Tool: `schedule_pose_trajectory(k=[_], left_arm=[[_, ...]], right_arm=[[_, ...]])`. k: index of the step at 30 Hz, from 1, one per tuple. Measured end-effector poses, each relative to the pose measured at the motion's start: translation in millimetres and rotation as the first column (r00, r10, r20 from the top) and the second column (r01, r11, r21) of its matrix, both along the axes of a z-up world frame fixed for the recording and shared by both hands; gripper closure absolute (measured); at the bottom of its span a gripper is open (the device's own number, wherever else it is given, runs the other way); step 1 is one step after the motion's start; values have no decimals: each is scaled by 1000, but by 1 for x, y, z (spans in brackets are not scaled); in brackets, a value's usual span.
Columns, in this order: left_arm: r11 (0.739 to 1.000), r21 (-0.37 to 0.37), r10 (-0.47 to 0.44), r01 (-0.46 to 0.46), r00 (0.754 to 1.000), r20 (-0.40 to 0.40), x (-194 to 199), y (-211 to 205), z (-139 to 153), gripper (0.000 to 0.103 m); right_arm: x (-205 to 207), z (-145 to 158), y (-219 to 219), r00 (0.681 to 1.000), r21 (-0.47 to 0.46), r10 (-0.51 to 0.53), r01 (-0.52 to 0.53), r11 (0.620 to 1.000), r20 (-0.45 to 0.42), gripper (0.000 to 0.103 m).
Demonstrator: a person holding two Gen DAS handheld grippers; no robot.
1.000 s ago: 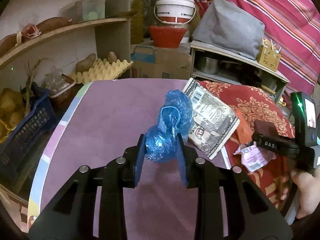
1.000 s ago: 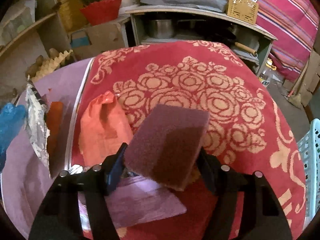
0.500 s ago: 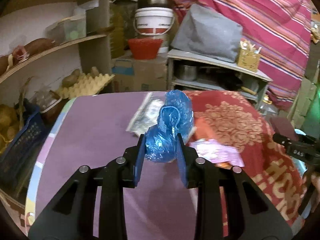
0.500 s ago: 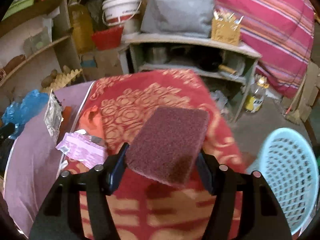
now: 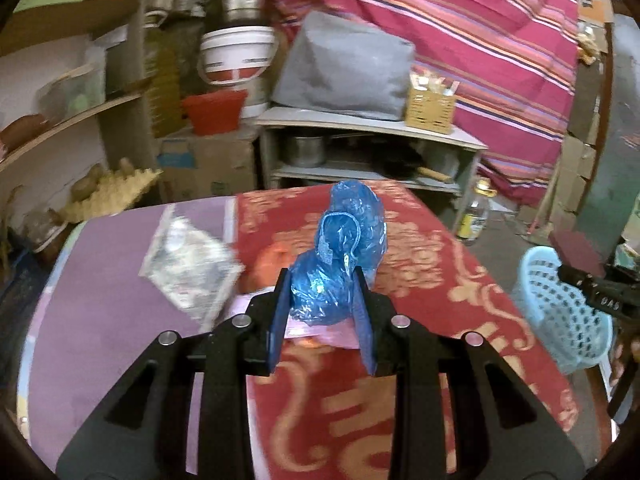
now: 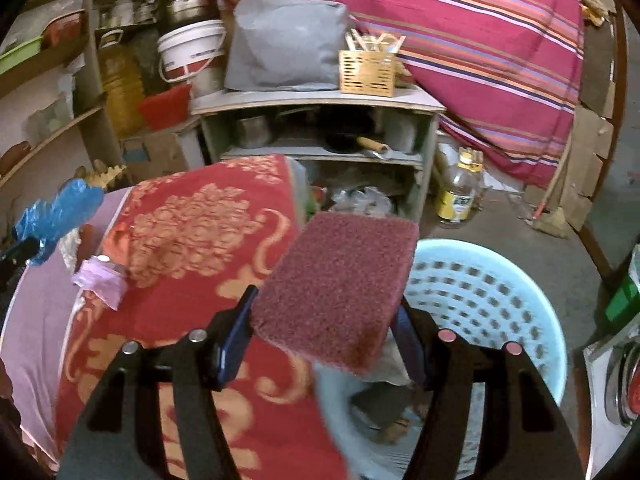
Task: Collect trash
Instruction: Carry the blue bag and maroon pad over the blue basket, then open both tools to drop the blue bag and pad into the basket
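My left gripper point(image 5: 322, 300) is shut on a crumpled blue plastic bag point(image 5: 340, 256) and holds it above the table. The bag also shows at the left of the right wrist view point(image 6: 56, 216). My right gripper point(image 6: 324, 316) is shut on a maroon scouring pad point(image 6: 340, 280) and holds it over the near rim of a light blue perforated basket point(image 6: 488, 292) beside the table. The basket and the right gripper show at the right of the left wrist view point(image 5: 560, 304). A silver printed wrapper point(image 5: 188, 264), an orange wrapper point(image 5: 264, 264) and a pink wrapper point(image 6: 100, 280) lie on the table.
The table carries a red and gold patterned cloth point(image 6: 188, 240) and a purple cover point(image 5: 100, 320). Behind it stand a grey shelf unit with pots point(image 6: 320, 136), a white bucket point(image 5: 236, 56), wooden shelves point(image 5: 60, 128) and an egg tray point(image 5: 112, 192). A bottle point(image 6: 456, 192) stands on the floor.
Both grippers have swung to the right with their loads. The right gripper has moved off the table to above the blue basket, which has come into view.
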State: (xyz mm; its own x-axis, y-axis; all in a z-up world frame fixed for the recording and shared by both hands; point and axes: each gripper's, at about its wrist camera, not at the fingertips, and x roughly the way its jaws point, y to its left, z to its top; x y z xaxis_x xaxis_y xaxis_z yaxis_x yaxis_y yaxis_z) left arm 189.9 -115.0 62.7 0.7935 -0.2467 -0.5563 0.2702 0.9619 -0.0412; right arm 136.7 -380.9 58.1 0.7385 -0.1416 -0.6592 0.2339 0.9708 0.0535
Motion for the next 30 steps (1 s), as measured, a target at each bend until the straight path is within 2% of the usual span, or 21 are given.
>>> schedule_pose_trajectory(k=[5,8,11,19,28,30], left_arm=[[995,26,-93,93,996,16,-11,-60,0,74],[987,40,-159,158,987,30,-20,-98,-1,74],[974,33,-225,224,974,22,-27,-132,-7,74],[934,29,-354,356,934,-40,-40,-215,-40,74],[913,33,-402,406,912,-86,-38,-256,-61,69],[914,34,-399,403,912,-94,-36,-258,-63,58]], right_arm=[[-22,-5,-38,998,-16,-55,55,998,-4,40],[-35,-9,-70,995,18,-104,104,994,-3,40],[-44,-14,-93,990,53,-144,144,988,-10,40],[-58,-22,-121,982,60,-187,188,980,-18,40],[-65,-31,-143,975,92,-221,223,971,-31,40],[-64,-31,-142,975,93,-220,222,971,-31,40]])
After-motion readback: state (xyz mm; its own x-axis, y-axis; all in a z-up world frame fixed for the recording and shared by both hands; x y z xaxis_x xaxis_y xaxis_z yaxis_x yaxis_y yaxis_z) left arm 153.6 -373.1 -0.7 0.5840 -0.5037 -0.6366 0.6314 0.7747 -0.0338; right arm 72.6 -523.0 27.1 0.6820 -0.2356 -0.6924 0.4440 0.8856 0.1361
